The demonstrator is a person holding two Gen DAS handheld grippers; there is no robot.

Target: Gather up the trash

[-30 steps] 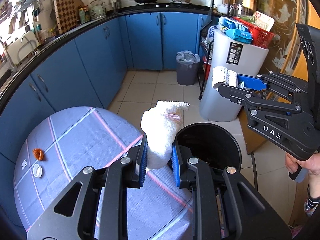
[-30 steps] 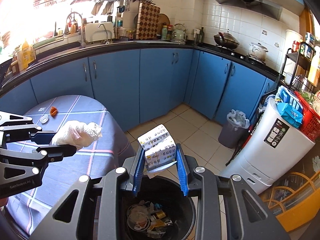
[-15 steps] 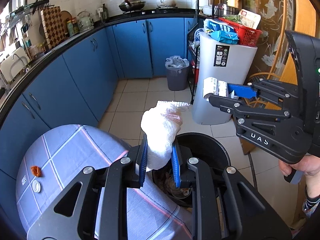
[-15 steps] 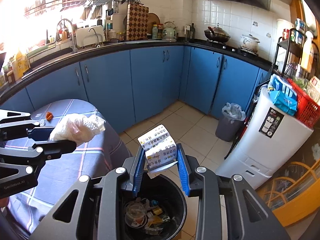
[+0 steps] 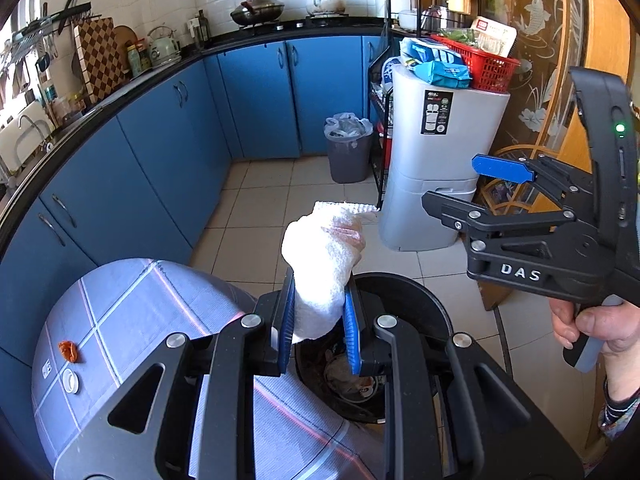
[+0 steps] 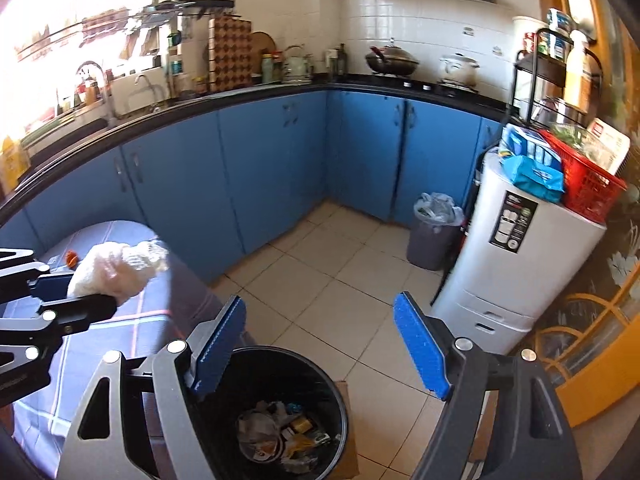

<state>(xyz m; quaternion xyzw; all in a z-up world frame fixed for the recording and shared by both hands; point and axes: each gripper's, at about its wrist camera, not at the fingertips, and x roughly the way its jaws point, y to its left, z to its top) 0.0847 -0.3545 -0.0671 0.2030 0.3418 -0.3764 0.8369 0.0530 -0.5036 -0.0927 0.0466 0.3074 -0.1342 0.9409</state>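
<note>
Crumpled tissue (image 5: 324, 264) sits clamped in my left gripper (image 5: 318, 320) at frame centre; my right gripper (image 6: 320, 344) fingers (image 6: 420, 344) gape wide, empty, above the bin (image 6: 332, 380).

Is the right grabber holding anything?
No, the right gripper has its blue fingers spread wide with nothing between them, above the black bin.

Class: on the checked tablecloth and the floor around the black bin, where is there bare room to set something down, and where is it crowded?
Free: the tablecloth between the orange scrap, white cap and the left gripper; floor tiles between the blue cabinets and black bin. Crowded: the bin's trash-filled inside, and the white unit beside the grey bin.
</note>
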